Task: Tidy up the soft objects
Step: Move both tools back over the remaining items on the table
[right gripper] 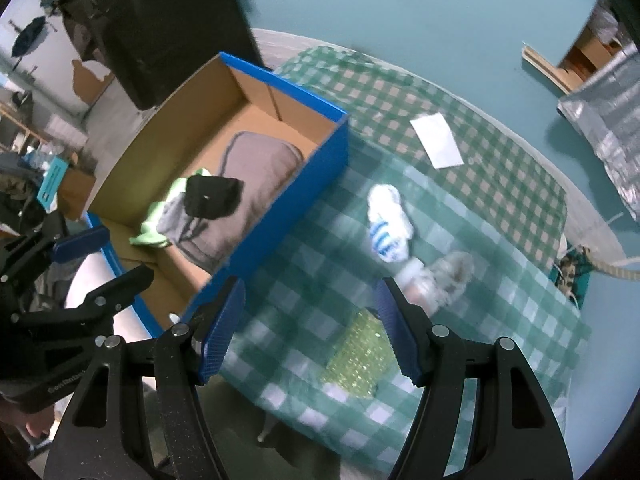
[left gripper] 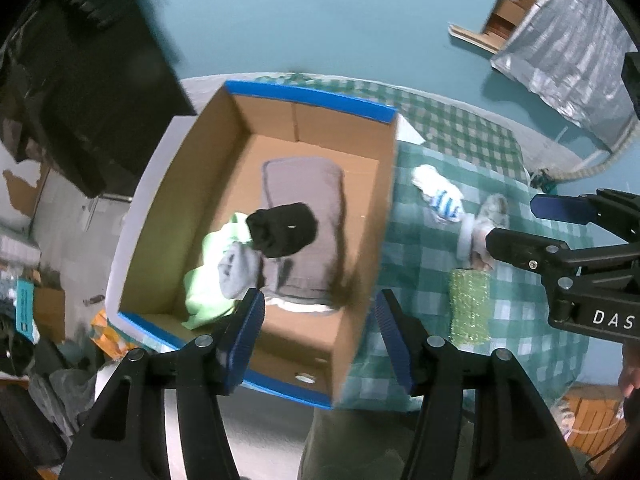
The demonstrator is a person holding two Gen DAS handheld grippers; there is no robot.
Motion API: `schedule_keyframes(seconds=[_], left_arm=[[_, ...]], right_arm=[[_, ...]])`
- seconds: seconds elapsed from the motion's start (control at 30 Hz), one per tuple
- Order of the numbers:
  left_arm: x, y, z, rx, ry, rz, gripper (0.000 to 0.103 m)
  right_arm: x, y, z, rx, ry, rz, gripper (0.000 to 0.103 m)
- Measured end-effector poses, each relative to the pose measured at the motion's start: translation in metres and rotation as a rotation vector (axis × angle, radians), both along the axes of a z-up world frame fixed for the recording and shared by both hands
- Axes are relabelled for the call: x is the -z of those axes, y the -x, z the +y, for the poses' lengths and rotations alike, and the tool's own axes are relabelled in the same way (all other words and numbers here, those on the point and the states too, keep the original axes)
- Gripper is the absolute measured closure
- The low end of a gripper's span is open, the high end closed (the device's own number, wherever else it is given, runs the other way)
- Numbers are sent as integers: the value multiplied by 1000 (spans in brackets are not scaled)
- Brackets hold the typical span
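Note:
A cardboard box with blue outer walls stands on the left of a green checked cloth. Inside lie a folded grey cloth, a black rolled sock, a pale green cloth and a grey sock. My left gripper hangs open over the box's near right corner, with nothing between its pads. On the cloth sit a white sock with blue stripes, a fuzzy grey sock and a yellow-green glittery scrubber. My right gripper is open and empty above the cloth, left of the scrubber.
A white paper slip lies on the far part of the cloth. A large black object rises behind the box on the left. A teal floor surrounds the table, with a silver-wrapped bundle at the far right and clutter at the left.

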State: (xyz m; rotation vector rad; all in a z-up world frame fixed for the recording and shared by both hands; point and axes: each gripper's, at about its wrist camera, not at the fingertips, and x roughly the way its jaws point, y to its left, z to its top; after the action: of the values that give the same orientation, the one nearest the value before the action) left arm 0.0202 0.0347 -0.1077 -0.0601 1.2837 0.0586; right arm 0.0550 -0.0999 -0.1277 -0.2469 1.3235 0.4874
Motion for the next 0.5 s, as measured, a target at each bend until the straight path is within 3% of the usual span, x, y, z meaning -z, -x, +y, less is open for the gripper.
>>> schedule_keyframes(seconds=[0.5], left_arm=[[9, -6, -61, 148, -28, 15, 44]], right_arm=[[-1, 5, -63, 115, 2, 6, 34]])
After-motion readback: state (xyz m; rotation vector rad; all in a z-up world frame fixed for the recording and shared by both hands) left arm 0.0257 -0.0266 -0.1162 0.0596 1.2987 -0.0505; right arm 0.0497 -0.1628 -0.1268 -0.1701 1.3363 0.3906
